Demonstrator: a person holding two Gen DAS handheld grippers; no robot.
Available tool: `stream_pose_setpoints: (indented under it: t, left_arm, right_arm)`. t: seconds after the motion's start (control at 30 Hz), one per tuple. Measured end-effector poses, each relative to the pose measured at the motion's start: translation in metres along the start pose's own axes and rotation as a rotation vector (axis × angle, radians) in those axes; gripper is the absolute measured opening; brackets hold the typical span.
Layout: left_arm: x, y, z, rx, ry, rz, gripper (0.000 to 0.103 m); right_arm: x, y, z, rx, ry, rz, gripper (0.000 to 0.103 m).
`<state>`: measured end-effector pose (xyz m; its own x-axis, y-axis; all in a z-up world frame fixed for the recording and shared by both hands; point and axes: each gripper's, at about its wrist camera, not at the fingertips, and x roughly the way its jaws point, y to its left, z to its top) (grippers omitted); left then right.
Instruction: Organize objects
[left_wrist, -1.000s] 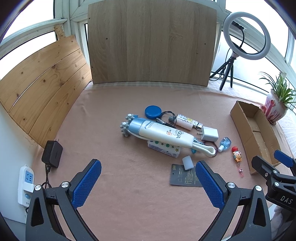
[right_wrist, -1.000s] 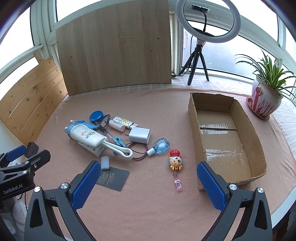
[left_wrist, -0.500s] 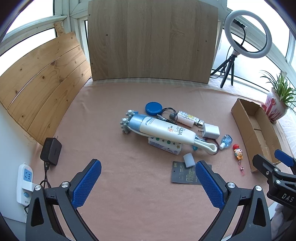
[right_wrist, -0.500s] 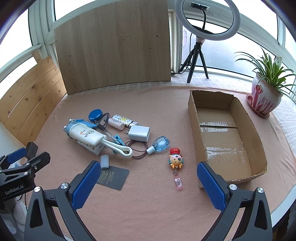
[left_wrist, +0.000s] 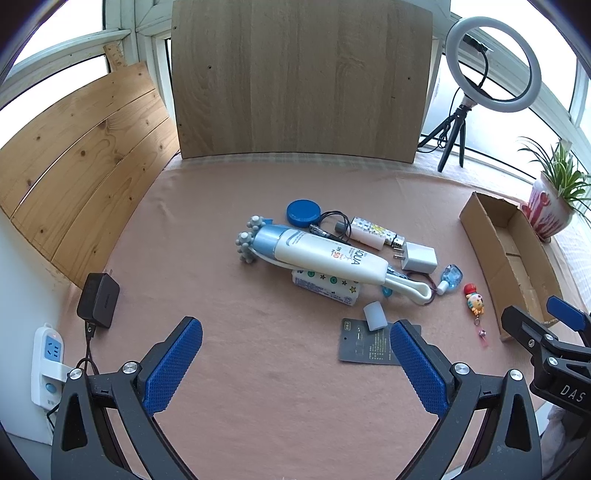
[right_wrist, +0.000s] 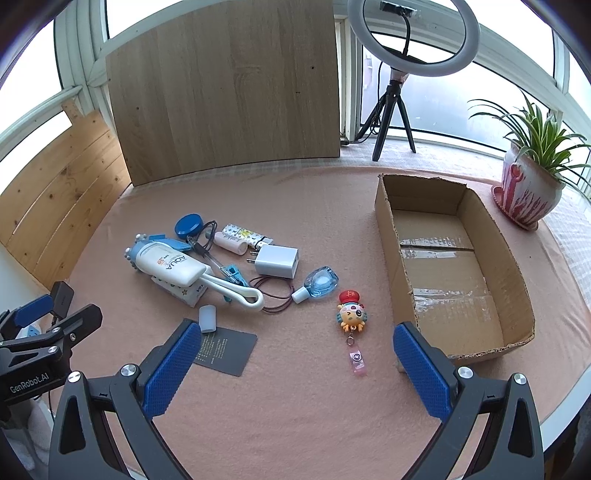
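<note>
Both grippers hover above the near edge of the bench (right_wrist: 295, 192), which is covered in a pink cloth; the left gripper (left_wrist: 295, 363) and the right gripper (right_wrist: 297, 363) each have their blue-padded jaws spread wide and released, with nothing between them. Near the middle of the bench lies a cluster of small things: a white and blue sunscreen tube marked AQUA (left_wrist: 325, 254) rests across a white massage roller with grey knobs (left_wrist: 249, 240) and a white star-printed packet (left_wrist: 325, 290). Toward the far edge from the tube sit a round blue lid (left_wrist: 303, 213) and a small patterned white tube (right_wrist: 242, 236). Just beside them is a white plug charger (right_wrist: 277, 261), then a small clear blue bottle (right_wrist: 319, 282). A dark grey card (right_wrist: 225, 349) lies closest to the grippers, with a small white cap (right_wrist: 207, 318) touching its edge. A cartoon-figure badge reel with a red hat (right_wrist: 351, 314) lies alone between the cluster and the open brown cardboard box (right_wrist: 386, 236) at the bench's right side.
</note>
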<state>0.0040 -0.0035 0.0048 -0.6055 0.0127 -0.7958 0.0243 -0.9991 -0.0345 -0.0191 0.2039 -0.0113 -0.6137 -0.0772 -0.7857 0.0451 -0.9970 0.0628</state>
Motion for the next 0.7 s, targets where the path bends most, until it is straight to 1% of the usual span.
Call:
stream_pose_setpoints:
  t: [0.7]
  left_arm:
    - [0.0038,-0.0004,0.0006,-0.005,0.004,0.003,0.103]
  right_arm:
    - [0.0059,-0.0008,-0.0011,-0.001,0.020,0.006,0.102]
